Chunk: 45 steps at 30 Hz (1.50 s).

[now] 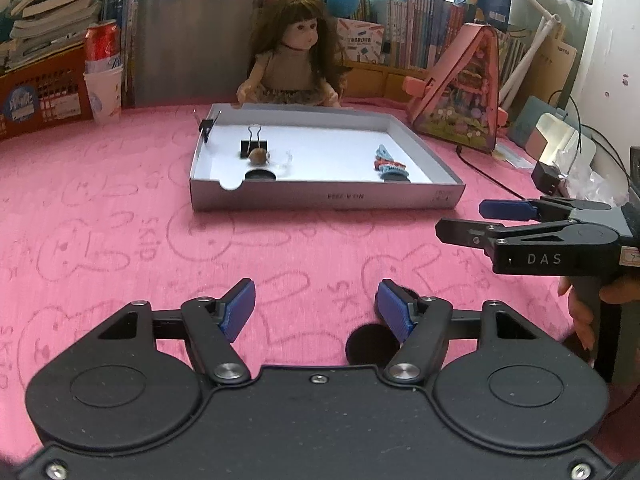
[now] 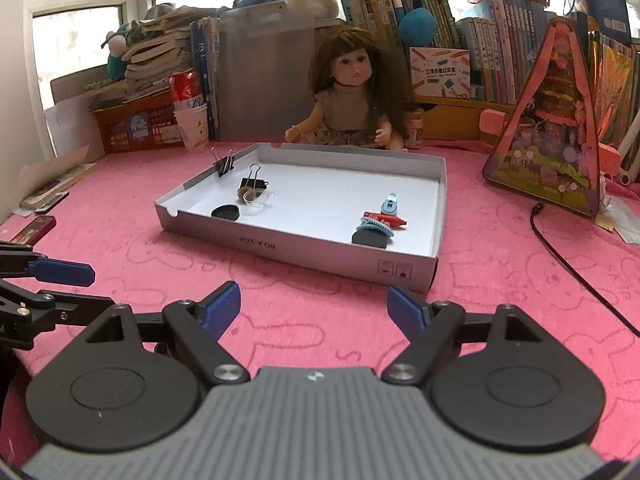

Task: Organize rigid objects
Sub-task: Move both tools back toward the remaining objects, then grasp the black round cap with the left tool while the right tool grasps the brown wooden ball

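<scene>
Pink rabbit-print cloth (image 1: 120,200) fills the left wrist view, with a shallow grey cardboard tray (image 1: 320,196) lying ahead of the left gripper (image 1: 316,310), whose blue pads stand apart over bare cloth with nothing between them. Inside the tray, a black binder clip (image 1: 253,142) stands near its left wall, a small clear glass dish (image 1: 281,160) just beside it, and toy boats (image 1: 390,162) toward its right wall. A doll (image 1: 294,64) sits behind the tray.

From the right wrist view, the right gripper (image 2: 314,310) hangs before the tray's near wall (image 2: 300,248), jaws wide and empty. A second binder clip (image 2: 225,164) grips the tray's left wall.
</scene>
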Each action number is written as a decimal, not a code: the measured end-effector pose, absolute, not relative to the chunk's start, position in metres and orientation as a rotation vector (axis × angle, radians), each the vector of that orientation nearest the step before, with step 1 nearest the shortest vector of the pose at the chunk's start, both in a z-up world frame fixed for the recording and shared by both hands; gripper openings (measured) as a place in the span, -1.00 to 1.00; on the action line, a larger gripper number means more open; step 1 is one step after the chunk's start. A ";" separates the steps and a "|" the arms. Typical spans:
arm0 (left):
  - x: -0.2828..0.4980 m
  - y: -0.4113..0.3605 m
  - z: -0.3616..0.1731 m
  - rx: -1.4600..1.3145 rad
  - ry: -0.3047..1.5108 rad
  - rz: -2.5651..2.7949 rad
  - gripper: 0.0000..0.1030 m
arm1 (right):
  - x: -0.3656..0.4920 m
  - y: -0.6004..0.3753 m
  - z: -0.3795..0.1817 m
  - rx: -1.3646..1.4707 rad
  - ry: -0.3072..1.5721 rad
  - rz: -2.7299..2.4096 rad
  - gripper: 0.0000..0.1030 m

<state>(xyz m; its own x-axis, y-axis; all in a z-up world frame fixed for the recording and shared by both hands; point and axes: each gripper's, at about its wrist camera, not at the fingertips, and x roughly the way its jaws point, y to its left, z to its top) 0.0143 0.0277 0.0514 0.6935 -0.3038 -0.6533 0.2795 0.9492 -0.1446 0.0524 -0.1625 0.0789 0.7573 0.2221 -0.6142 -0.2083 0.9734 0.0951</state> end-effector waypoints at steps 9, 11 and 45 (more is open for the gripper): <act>-0.004 0.024 0.043 -0.009 0.780 -0.366 0.28 | 0.034 -0.150 0.076 -0.035 0.667 0.329 0.70; -0.007 0.022 0.041 -0.005 0.786 -0.374 0.27 | 0.029 -0.147 0.075 -0.043 0.668 0.351 0.70; -0.008 0.004 0.023 0.084 0.750 -0.312 -0.40 | 0.008 -0.132 0.059 -0.082 0.675 0.386 0.65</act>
<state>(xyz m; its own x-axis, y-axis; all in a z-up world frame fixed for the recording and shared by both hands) -0.0085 0.0040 0.0227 0.6880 -0.2485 -0.6818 0.3082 0.9507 -0.0355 0.0075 -0.1323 0.0586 0.7125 0.3217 -0.6235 -0.3744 0.9259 0.0499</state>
